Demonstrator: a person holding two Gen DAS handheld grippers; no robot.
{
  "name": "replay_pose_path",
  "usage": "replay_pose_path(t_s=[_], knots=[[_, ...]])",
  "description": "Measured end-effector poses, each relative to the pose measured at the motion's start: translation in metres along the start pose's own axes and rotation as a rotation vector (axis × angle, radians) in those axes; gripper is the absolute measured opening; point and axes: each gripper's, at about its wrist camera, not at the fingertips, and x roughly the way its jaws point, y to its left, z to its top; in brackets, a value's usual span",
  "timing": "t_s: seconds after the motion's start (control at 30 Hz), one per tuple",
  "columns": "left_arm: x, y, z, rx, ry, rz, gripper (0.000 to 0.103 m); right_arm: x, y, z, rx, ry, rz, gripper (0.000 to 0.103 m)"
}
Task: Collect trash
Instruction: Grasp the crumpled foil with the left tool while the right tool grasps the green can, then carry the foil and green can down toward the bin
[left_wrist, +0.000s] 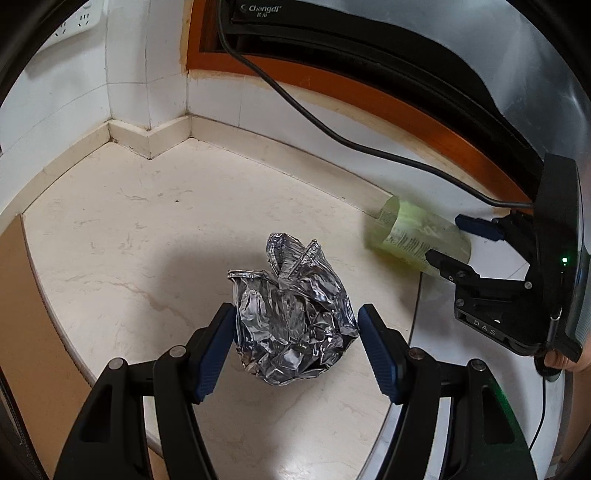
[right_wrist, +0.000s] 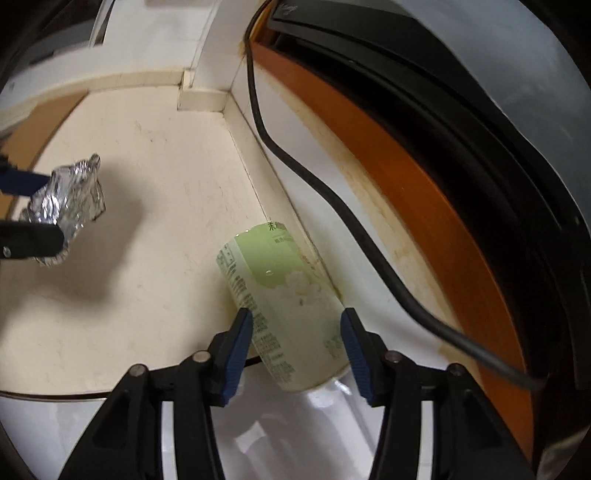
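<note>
Left gripper (left_wrist: 295, 345) holding crumpled foil (left_wrist: 291, 314), fingers (left_wrist: 214, 354) pressed against both sides, lifted clear of the counter (left_wrist: 129, 229) (shadow underneath suggests so). Right gripper (right_wrist: 295, 350) straddling green bottle (right_wrist: 280, 295), fingers (right_wrist: 236, 354) half spread; left one at the label, right one with a thin gap, so grip doubtful, probably not clamped. Bottle on its side along the wall base beside black cable (right_wrist: 332, 206), hence the angled approach. Judged: both items in hand or nearly, transfer to bin pending; no bin visible.
</note>
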Motion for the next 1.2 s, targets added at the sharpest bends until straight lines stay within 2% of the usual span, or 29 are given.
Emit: replay_pose_path(t_s=[0.2, 0.3, 0.47, 0.53, 0.7, 0.87, 1.03, 1.2], knots=[[0.009, 0.001, 0.000, -0.002, 0.012, -0.005, 0.066, 0.018, 0.012, 0.001, -0.105, 0.048, -0.076, 0.065], [0.010, 0.000, -0.001, -0.002, 0.018, -0.008, 0.066, 0.023, 0.016, 0.001, -0.116, 0.054, -0.095, 0.067], [0.008, 0.000, -0.005, -0.009, 0.030, -0.018, 0.066, 0.025, 0.019, -0.001, -0.114, 0.042, -0.117, 0.066], [0.003, -0.001, -0.008, -0.008, 0.034, -0.025, 0.066, 0.019, 0.018, -0.005, -0.087, 0.040, -0.102, 0.065], [-0.020, -0.008, -0.020, 0.006, 0.031, -0.050, 0.066, -0.011, 0.020, -0.019, -0.001, 0.027, -0.045, 0.064], [-0.058, -0.022, -0.045, 0.050, 0.025, -0.077, 0.066, -0.054, 0.030, -0.040, 0.083, 0.029, 0.005, 0.062], [-0.102, -0.032, -0.086, 0.105, 0.044, -0.093, 0.066, -0.106, 0.049, -0.067, 0.148, 0.029, 0.040, 0.062], [-0.144, -0.028, -0.134, 0.112, 0.068, -0.123, 0.066, -0.167, 0.079, -0.101, 0.224, 0.005, 0.105, 0.062]])
